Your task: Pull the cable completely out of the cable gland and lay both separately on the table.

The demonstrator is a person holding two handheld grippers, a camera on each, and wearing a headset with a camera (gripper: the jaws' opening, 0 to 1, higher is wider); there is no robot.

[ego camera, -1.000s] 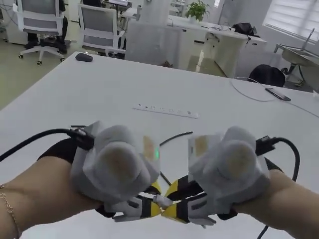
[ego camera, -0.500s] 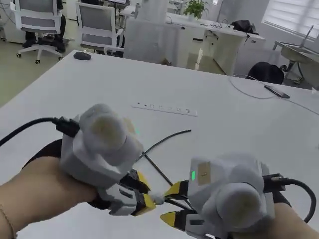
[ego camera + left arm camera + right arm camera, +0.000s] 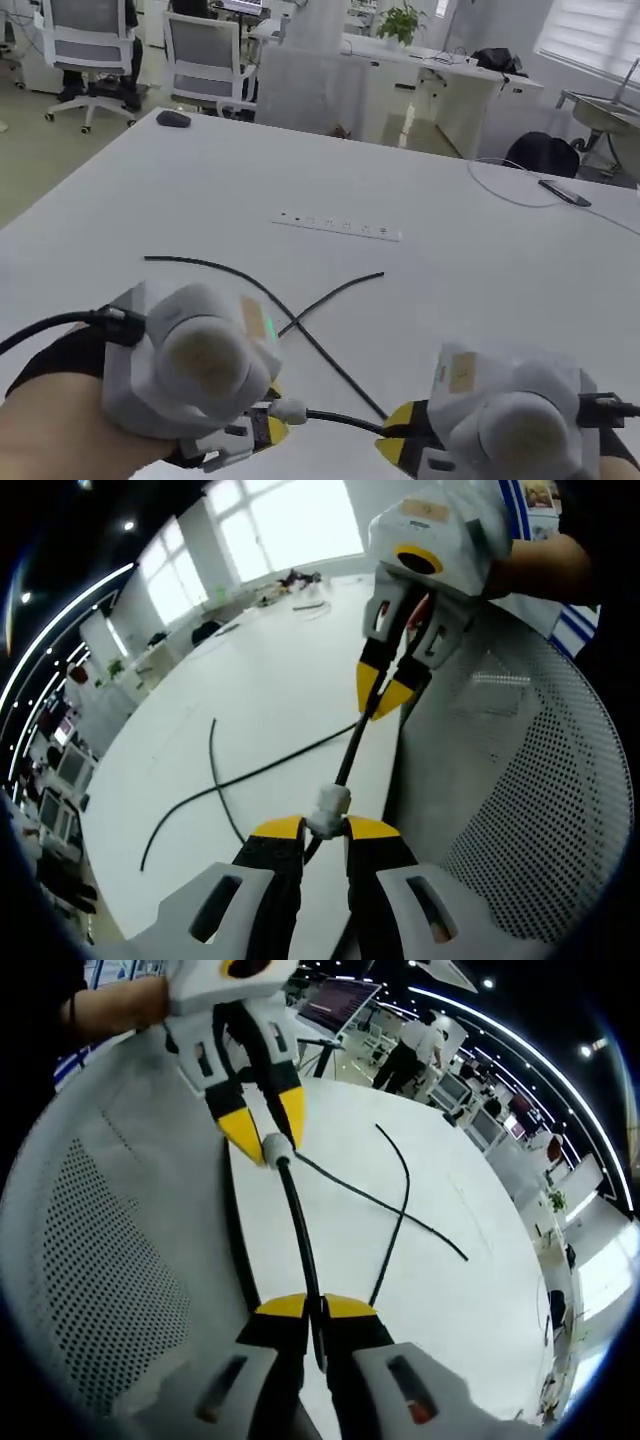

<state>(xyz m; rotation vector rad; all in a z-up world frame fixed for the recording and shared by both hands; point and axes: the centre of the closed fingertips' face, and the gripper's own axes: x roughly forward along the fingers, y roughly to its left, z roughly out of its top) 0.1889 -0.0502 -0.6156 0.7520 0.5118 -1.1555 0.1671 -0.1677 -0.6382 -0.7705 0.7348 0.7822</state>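
Both gripper views reveal clamped gland [image 3: 328, 809] and cable [image 3: 298, 1222].

We are in an open office: we sit at a wide white table [image 3: 450, 250] bearing a power strip [image 3: 340, 227] and a mouse [image 3: 173, 118], with swivel chairs [image 3: 205, 55] far left, and desks [image 3: 440, 75], a potted plant [image 3: 398, 18] and window blinds [image 3: 590, 35] far right.

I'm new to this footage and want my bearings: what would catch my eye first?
Near the bottom of the head view, a black cable stretches straight between the two tools. The left tool pinches the white cable gland at one end, and the right tool is shut on the cable itself. Beyond them, black strands cross on the white table.
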